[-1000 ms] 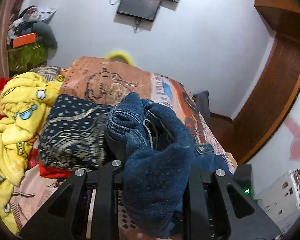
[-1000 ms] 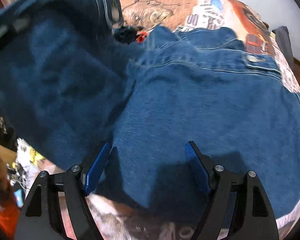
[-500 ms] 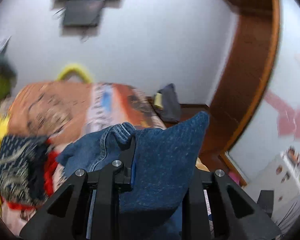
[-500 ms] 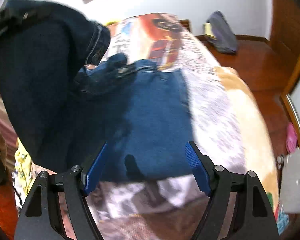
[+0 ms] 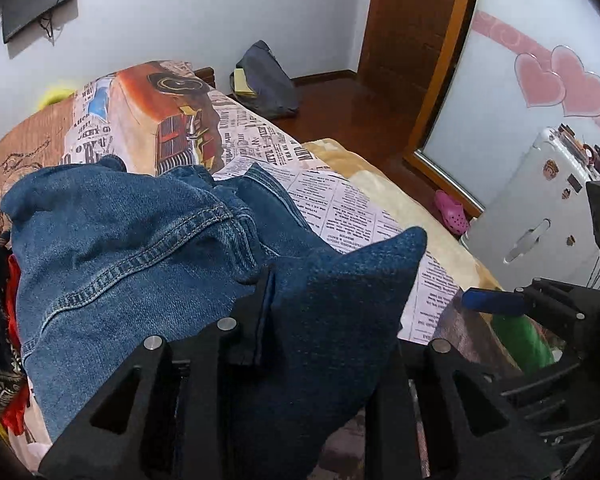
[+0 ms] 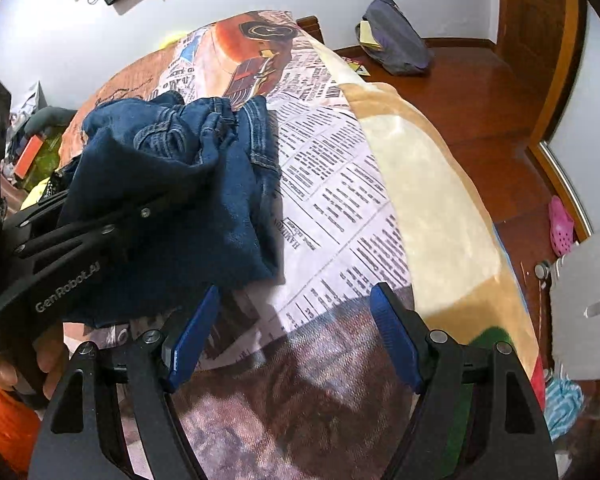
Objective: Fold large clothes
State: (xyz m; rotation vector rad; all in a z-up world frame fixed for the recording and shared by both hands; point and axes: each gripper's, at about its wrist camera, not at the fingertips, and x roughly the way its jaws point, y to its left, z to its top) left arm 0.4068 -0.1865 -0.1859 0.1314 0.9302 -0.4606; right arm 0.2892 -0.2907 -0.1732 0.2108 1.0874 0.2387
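Denim is filling the left wrist view: the left tongs are pinching a corner of the jeans, whose bulk is lying bunched on the bed, ahead and leftward. In the right wrist view, the right tongs are gaping wide and empty over bare bedspread, the jeans sitting up-left, nearer the left tongs. Only this view is showing a hand gripping the left handle.

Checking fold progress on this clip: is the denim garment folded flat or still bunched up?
Still bunched. The denim garment lies in a rumpled heap on the bed, one corner pinched up in the left gripper.
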